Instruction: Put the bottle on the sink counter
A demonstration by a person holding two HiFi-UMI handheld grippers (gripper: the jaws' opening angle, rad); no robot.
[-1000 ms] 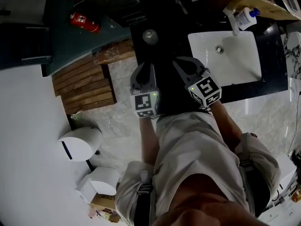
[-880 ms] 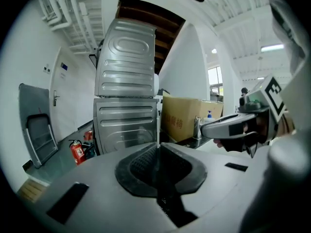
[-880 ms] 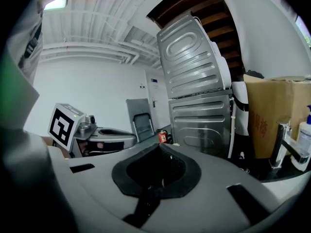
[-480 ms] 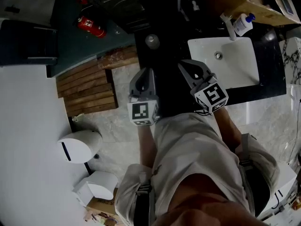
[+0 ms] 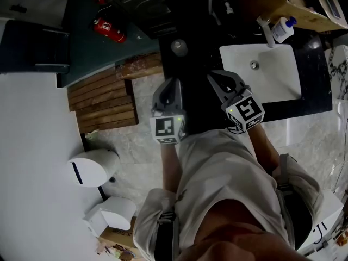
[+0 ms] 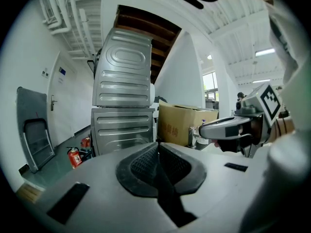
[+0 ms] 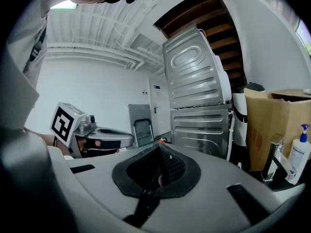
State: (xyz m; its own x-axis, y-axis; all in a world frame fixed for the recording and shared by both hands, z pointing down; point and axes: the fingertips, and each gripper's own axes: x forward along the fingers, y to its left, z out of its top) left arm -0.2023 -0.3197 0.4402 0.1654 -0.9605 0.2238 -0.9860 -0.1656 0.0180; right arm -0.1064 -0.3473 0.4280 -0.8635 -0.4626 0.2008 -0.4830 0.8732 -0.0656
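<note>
A white pump bottle with a blue top stands at the back of the black sink counter, beside the faucet of the white basin. It also appears at the right edge of the right gripper view as bottle. My left gripper and right gripper are held side by side in front of my body, short of the basin and well apart from the bottle. Both have their jaws shut with nothing between them, as seen on the left gripper and the right gripper.
A cardboard box sits behind the sink. A ribbed metal cabinet stands ahead. A red fire extinguisher lies on the floor at the left, near wooden slats. A white toilet is at lower left.
Both grippers have come up a little toward the head camera and stayed side by side. The bottle has not moved.
</note>
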